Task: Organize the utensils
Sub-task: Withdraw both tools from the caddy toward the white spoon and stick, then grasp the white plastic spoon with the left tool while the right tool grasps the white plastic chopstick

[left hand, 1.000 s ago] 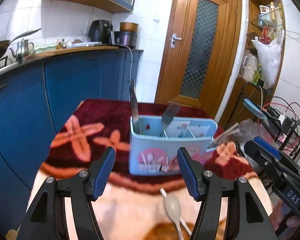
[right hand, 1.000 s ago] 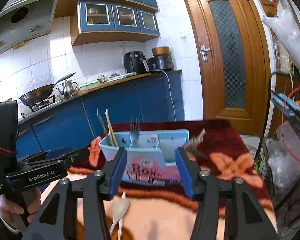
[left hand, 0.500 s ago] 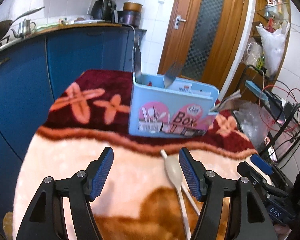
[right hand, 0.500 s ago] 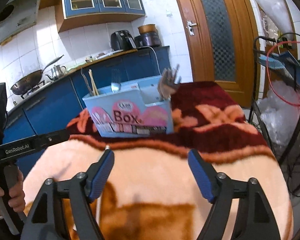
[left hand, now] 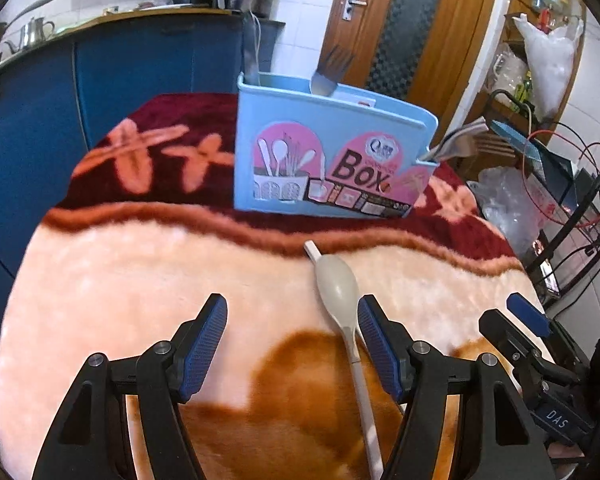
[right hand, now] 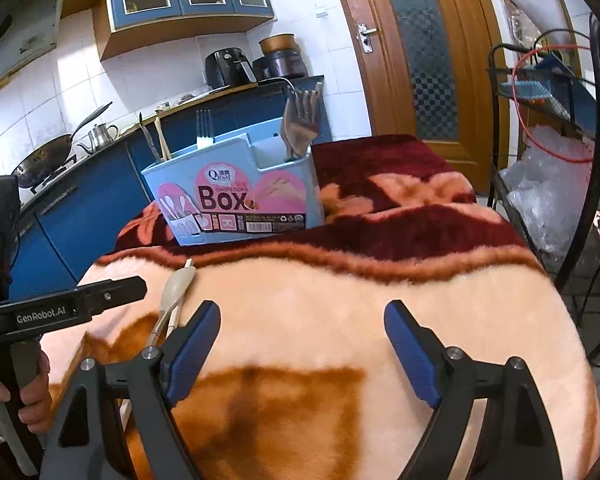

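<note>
A light blue utensil box (left hand: 324, 152) stands on the blanket; it also shows in the right wrist view (right hand: 240, 196). It holds a knife (left hand: 251, 56), a fork (left hand: 331, 68), chopsticks (right hand: 162, 142) and more forks in its right end (right hand: 300, 120). A beige spoon (left hand: 338, 292) lies on the blanket over a white utensil (left hand: 311, 249), just inside the right finger of my left gripper (left hand: 292, 340), which is open and empty. The spoon shows left of my right gripper (right hand: 300, 344) in its view (right hand: 176, 286). The right gripper is open and empty.
The table is covered by a peach, brown and maroon blanket (right hand: 360, 300). Blue kitchen cabinets (left hand: 140, 68) stand behind and to the left. A wire rack with cables and bags (right hand: 560, 140) stands at the right. A wooden door (left hand: 400, 20) is behind.
Both grippers have pulled back from the box and dropped toward the blanket. The spoon now lies between the left gripper's fingers. The right gripper has opened wider.
</note>
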`<state>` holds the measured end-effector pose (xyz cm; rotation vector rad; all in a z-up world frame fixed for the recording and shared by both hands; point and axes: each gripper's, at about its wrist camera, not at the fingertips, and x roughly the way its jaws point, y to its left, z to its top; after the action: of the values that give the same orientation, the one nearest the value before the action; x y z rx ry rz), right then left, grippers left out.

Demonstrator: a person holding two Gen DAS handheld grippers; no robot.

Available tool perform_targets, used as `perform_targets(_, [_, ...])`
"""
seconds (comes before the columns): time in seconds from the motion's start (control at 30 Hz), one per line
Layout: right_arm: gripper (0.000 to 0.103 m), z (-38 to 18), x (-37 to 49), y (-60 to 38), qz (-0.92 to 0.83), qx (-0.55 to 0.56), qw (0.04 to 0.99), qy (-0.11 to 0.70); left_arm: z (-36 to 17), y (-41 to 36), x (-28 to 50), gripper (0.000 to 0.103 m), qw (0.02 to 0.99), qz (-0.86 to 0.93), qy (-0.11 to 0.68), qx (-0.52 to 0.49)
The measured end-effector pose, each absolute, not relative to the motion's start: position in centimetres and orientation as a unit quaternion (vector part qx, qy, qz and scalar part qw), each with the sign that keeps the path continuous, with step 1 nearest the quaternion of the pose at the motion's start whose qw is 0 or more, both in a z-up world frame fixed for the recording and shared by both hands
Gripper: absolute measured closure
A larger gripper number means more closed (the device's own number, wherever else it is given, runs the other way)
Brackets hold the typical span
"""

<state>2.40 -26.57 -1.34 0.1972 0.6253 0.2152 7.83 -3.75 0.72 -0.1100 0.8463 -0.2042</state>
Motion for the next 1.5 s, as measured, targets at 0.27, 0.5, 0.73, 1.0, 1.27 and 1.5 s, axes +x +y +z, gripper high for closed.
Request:
perform_targets(0.27, [0.016, -1.5, 2.3, -26.5, 0.110, 0.095, 0.941, 0.305, -0.4, -5.0, 8.5, 0.034, 0.895, -0.113, 0.429, -0.047])
perform_targets(0.5, [0.016, -1.5, 2.3, -26.6, 0.113, 0.104, 0.939, 0.307, -0.9, -6.1, 9.1, 0.034, 0.891, -0.129, 0.432, -0.047])
perform_targets(0.73, [0.016, -1.6, 2.4, -26.8, 0.116, 0.109, 0.938, 0.308, -1.4, -6.8, 9.5, 0.078, 0.888, -0.145, 0.434, -0.045])
perform_targets(1.0, [0.016, -1.7, 2.5, -26.9, 0.116, 0.113, 0.936, 0.311, -0.5, -5.0, 9.0, 0.078, 0.895, -0.131, 0.420, -0.069])
perform_targets(1.27, [0.016, -1.7, 2.6, -26.8, 0.115, 0.108, 0.936, 0.314, -1.2, -3.0, 9.4, 0.078, 0.892, -0.081, 0.441, -0.057])
perform_targets(1.5, [0.016, -1.8, 2.6, -26.6, 0.114, 0.103, 0.936, 0.316, -1.0, -2.7, 8.4, 0.052, 0.883, -0.100, 0.455, -0.060])
